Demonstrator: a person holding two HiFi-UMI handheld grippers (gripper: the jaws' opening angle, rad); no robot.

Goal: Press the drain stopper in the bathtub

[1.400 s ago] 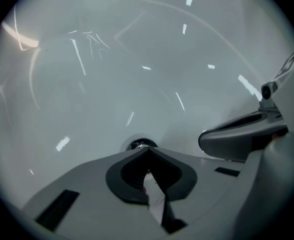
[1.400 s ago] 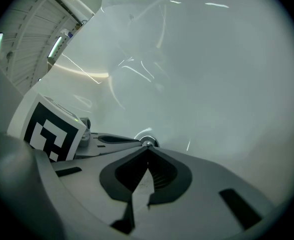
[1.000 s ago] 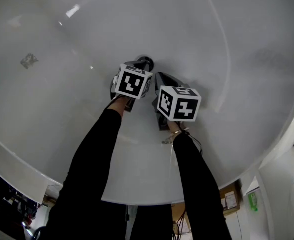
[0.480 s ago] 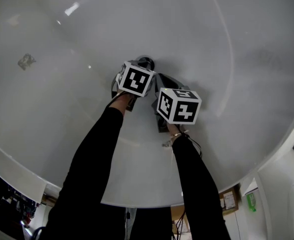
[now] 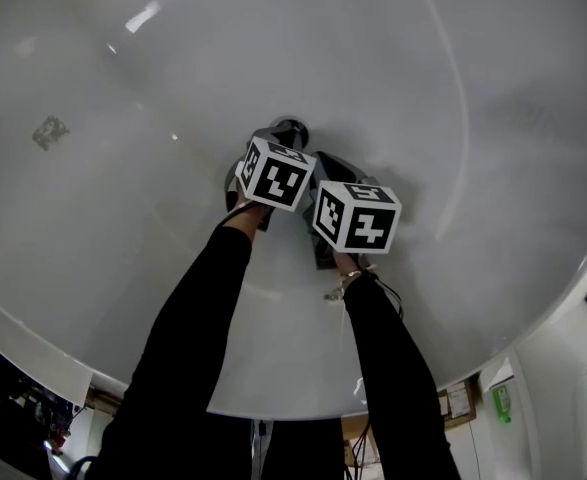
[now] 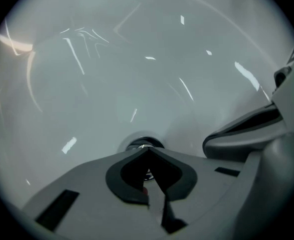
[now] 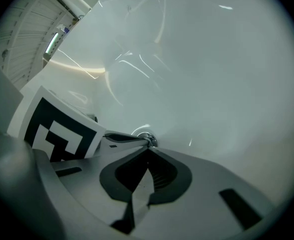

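Note:
The chrome drain stopper [image 5: 290,125] sits at the bottom of the white bathtub [image 5: 453,78]. My left gripper [image 5: 280,136] is shut with nothing held, and its closed tips are right at the stopper. In the left gripper view the stopper [image 6: 142,144] shows just past the meeting tips of the left gripper [image 6: 148,150]. My right gripper [image 5: 318,155] is shut and empty, close beside the left one, a little short of the drain. In the right gripper view the left gripper's jaw tip [image 7: 136,138] reaches the stopper [image 7: 147,136], just beyond my right gripper [image 7: 148,149].
The tub's curved white wall [image 5: 123,58] rises all round the drain. A small grey mark [image 5: 47,131] lies on the tub floor at the far left. The tub rim [image 5: 303,398] runs under the person's black sleeves.
The left gripper's marker cube has shifted a little down and right and tilted, its tips staying at the stopper. The right gripper has barely moved.

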